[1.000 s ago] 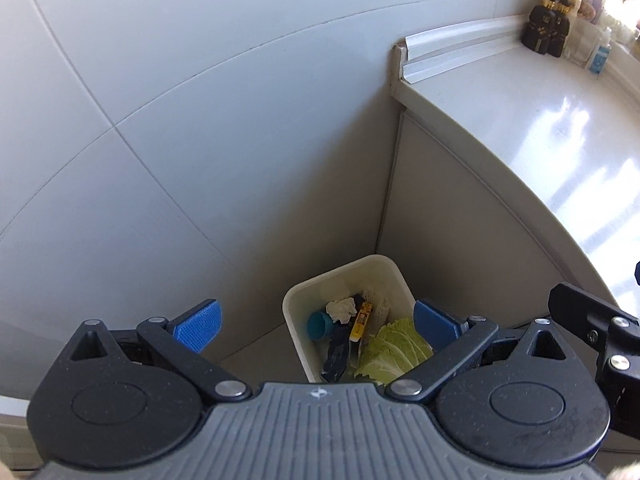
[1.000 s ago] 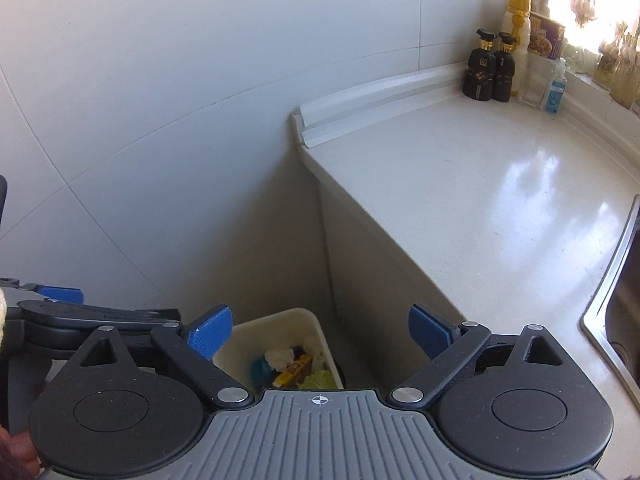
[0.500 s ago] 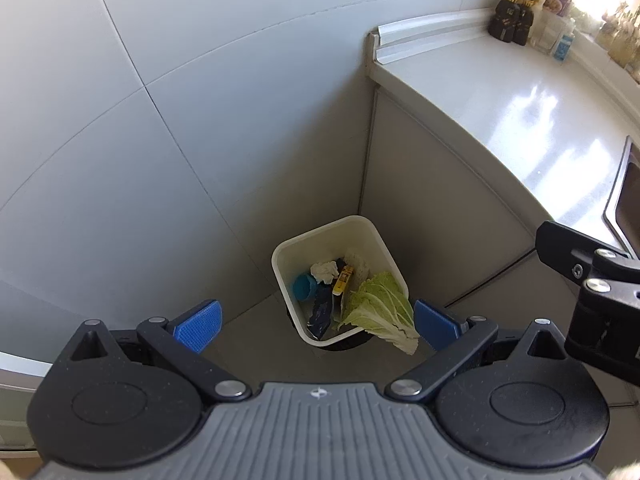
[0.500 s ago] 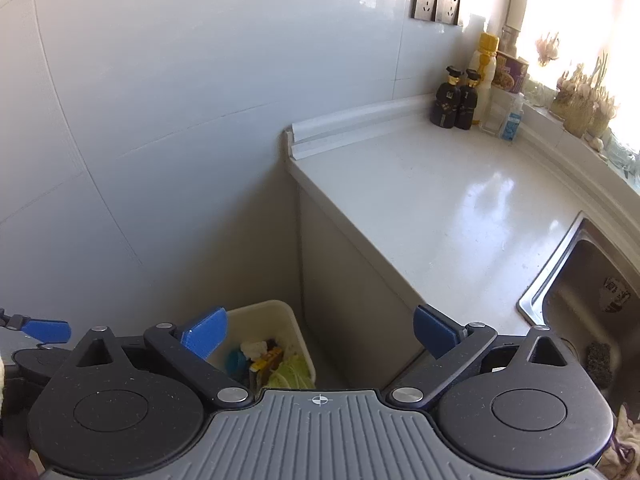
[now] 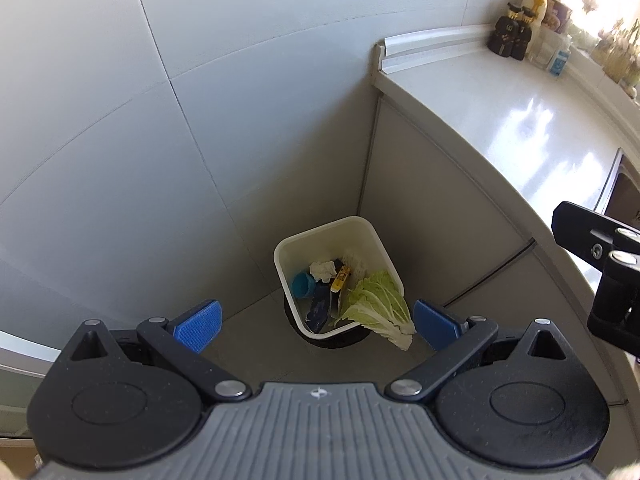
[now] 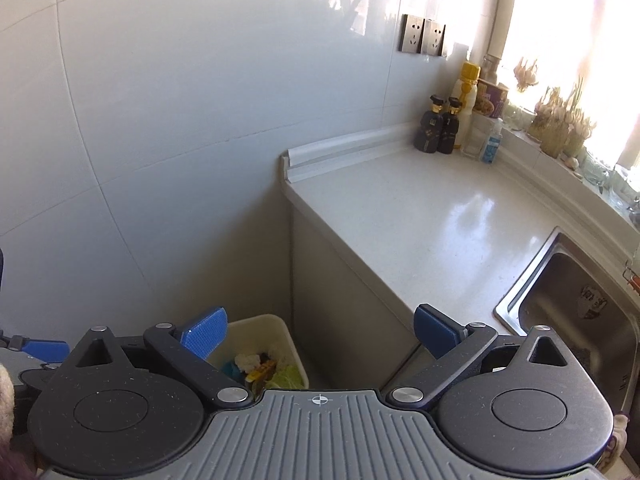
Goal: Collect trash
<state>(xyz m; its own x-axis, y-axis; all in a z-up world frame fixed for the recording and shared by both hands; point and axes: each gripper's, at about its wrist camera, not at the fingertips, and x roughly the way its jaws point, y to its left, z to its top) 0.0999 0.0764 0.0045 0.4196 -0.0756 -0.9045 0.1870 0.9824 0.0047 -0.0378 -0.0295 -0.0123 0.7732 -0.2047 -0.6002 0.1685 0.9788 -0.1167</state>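
A white square trash bin stands on the floor in the corner between the tiled wall and the counter cabinet. Inside lie a cabbage leaf drooping over its near rim, a crumpled tissue, a blue cup and a yellow wrapper. My left gripper hovers well above the bin, open, nothing between its blue pads. My right gripper is open and empty too, high above the bin and the counter edge. Part of the right gripper's body shows at the right edge of the left wrist view.
A white countertop runs right from the wall, with dark bottles, a yellow-capped bottle and jars at its back. A steel sink sits at the right. Sockets are on the wall. Plants line the bright windowsill.
Both grippers have risen and drawn back from the bin, which now looks smaller and farther below. The sink and sockets have come into the right wrist view. Both stay open.
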